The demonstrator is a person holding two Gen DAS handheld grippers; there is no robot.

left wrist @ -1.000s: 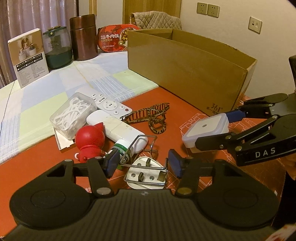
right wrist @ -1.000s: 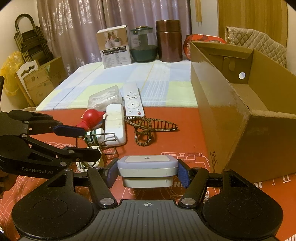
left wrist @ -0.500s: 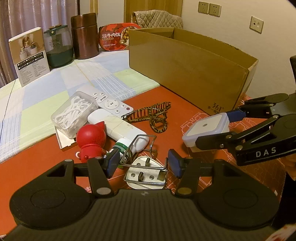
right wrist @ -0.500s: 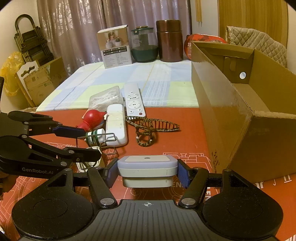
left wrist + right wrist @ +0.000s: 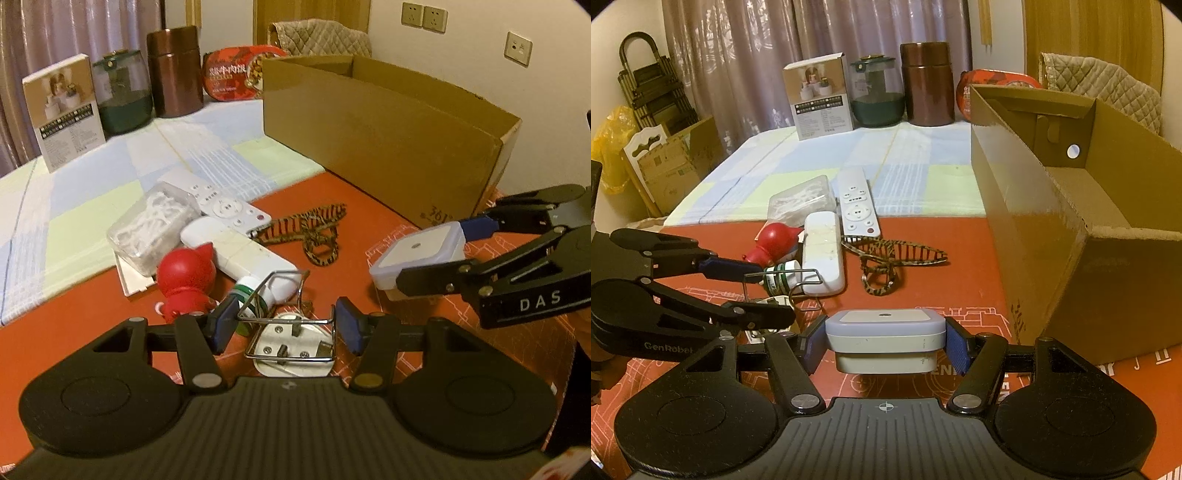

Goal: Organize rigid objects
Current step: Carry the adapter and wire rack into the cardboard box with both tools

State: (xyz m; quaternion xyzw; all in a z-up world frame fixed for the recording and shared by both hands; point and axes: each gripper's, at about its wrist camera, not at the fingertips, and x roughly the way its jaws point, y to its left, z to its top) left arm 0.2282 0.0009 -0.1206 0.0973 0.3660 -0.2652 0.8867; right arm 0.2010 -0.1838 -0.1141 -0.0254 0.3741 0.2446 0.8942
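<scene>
Right wrist view shows the box (image 5: 1027, 236) empty, right gripper (image 5: 885, 341) pinching a white case (image 5: 884, 326), left gripper (image 5: 286, 325) clamping a wire rack (image 5: 286, 325), remaining clutter unsorted.

A lived-in home room is indicated. Heavy curtains (image 5: 738, 66) are hung far ahead of the tongs; a quilted chair cover (image 5: 1108, 85) is seen beyond the cardboard box (image 5: 1071, 221), wall sockets (image 5: 423, 18) above it, and a folded stepladder (image 5: 646, 85) far left.
</scene>
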